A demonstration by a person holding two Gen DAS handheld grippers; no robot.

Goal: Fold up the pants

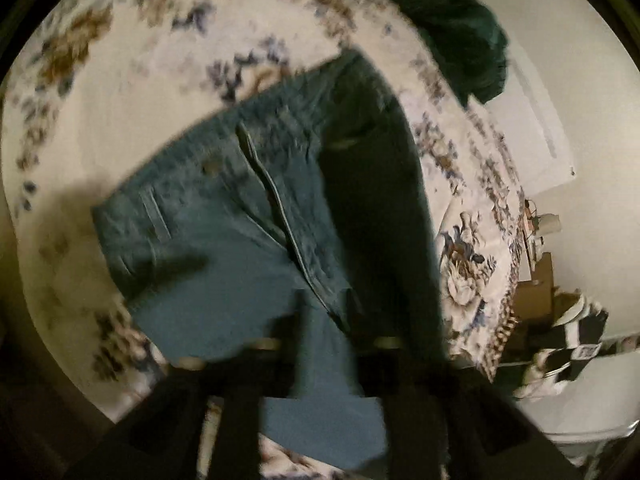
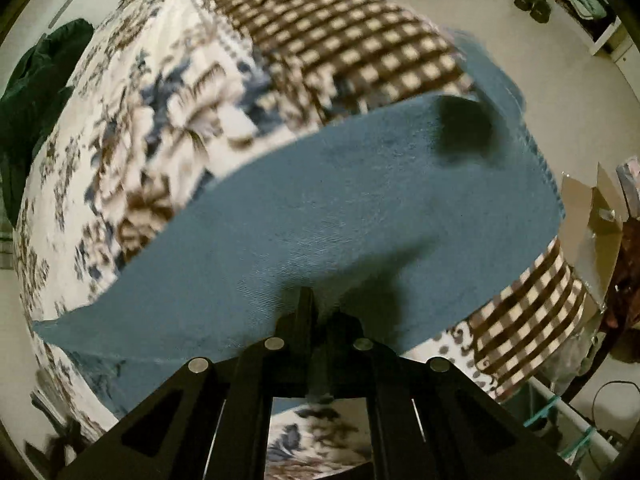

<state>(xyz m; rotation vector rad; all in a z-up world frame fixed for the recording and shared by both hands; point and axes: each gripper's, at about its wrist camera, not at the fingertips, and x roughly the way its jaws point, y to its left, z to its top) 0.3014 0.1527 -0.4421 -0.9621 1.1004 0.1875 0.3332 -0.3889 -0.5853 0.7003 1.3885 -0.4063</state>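
Blue jeans [image 1: 224, 216] lie on a bed with a floral cover [image 1: 120, 80]. In the left wrist view the waistband, fly and a belt loop face up, and the far side is in dark shadow. My left gripper [image 1: 324, 344] is shut on a fold of the jeans fabric near the crotch. In the right wrist view a blue pant leg [image 2: 340, 208] stretches across the bed toward its hem at the upper right. My right gripper [image 2: 320, 320] is shut on the near edge of this leg. Both views are motion-blurred.
A dark green garment [image 1: 452, 28] lies at the bed's far edge; it also shows in the right wrist view [image 2: 32, 96]. A brown checked blanket [image 2: 340, 40] covers part of the bed. Cardboard boxes [image 2: 592, 216] and clutter stand on the floor beside the bed.
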